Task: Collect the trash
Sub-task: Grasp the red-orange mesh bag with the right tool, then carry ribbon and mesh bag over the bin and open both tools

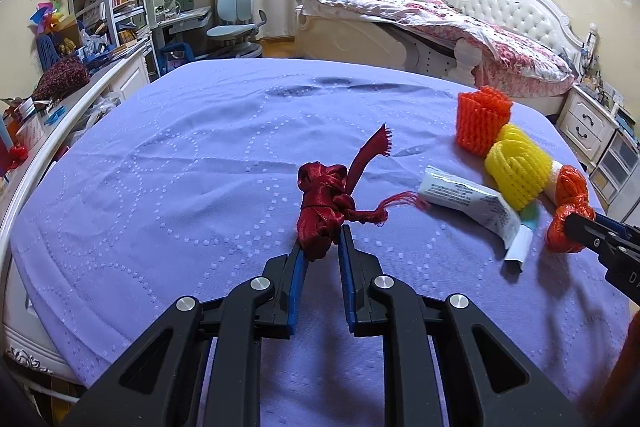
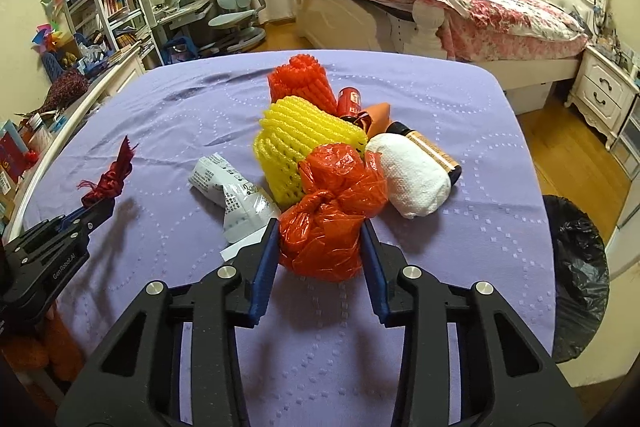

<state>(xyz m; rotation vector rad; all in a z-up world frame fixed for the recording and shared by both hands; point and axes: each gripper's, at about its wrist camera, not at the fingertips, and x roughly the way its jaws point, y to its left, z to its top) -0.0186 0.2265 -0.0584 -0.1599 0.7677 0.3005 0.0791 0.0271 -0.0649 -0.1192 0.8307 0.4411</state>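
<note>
Knotted dark-red ribbon [image 1: 326, 205] pinched in left jaws; crinkly orange bag [image 2: 332, 211] squeezed between right jaws

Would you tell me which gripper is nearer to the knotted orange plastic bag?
Right. The right gripper has the orange plastic bag between its fingers, pads against its sides. The left gripper is off to the bag's left, shut on the dark red ribbon.
</note>
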